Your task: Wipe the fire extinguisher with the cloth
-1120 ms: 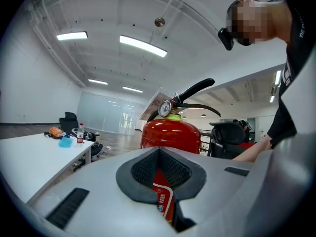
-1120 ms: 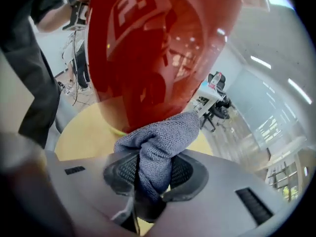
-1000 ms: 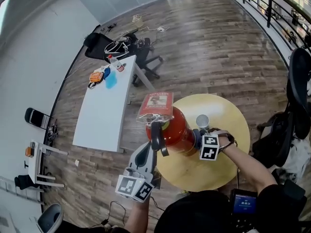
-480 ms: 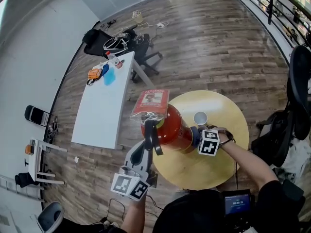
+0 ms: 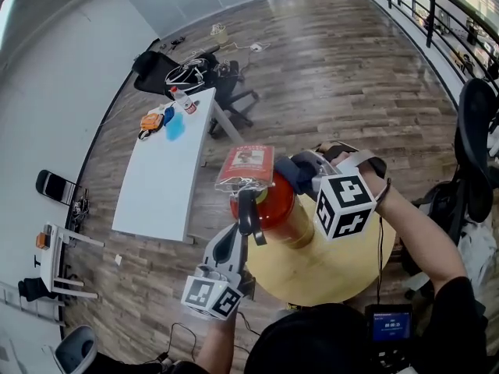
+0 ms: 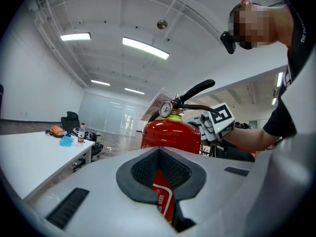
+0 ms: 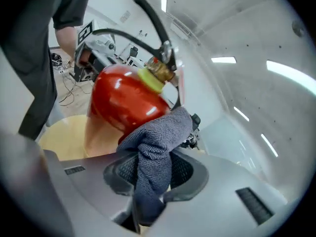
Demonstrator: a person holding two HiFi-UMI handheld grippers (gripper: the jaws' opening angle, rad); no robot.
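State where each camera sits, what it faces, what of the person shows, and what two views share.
Head view: on the person's head, facing steeply down at the fire extinguisher on the round table; left gripper, right gripper and right forearm show.
Left gripper view: rides the left gripper, looking up along its jaws at the extinguisher; the torso shows.
Right gripper view: rides the right gripper, looking along jaws shut on the cloth at the extinguisher's shoulder; torso shows.
Shared: both gripper views see the extinguisher and the opposite gripper.
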